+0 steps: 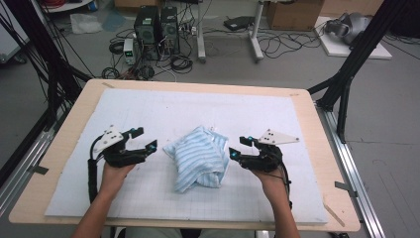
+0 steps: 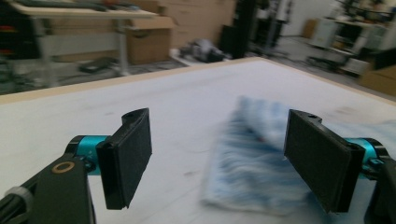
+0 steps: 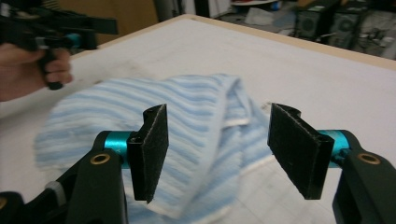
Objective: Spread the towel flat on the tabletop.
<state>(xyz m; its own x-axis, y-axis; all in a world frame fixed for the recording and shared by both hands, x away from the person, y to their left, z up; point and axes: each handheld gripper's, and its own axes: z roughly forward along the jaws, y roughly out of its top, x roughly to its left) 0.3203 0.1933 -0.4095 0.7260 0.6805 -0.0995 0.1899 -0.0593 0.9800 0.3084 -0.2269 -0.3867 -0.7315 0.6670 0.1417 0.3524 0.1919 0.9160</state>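
Observation:
A crumpled blue-and-white striped towel (image 1: 199, 157) lies in a heap at the middle of the white mat (image 1: 148, 109). To its left my left gripper (image 1: 145, 139) is open, its jaws a short way from the cloth. In the left gripper view that gripper (image 2: 219, 156) has its pads wide apart, with the blurred towel (image 2: 254, 163) lying ahead to the right. My right gripper (image 1: 239, 145) is open at the towel's right edge. Seen in the right gripper view, the right gripper (image 3: 217, 151) has the towel (image 3: 140, 116) just beyond and under its pads, with nothing held.
The mat covers a wooden table (image 1: 69, 129). Black frame posts (image 1: 346, 74) stand at both sides. Computers (image 1: 156, 29), cables and cardboard boxes (image 1: 292, 14) sit on the floor behind. In the right gripper view the other hand (image 3: 28, 65) holds its gripper at the upper left.

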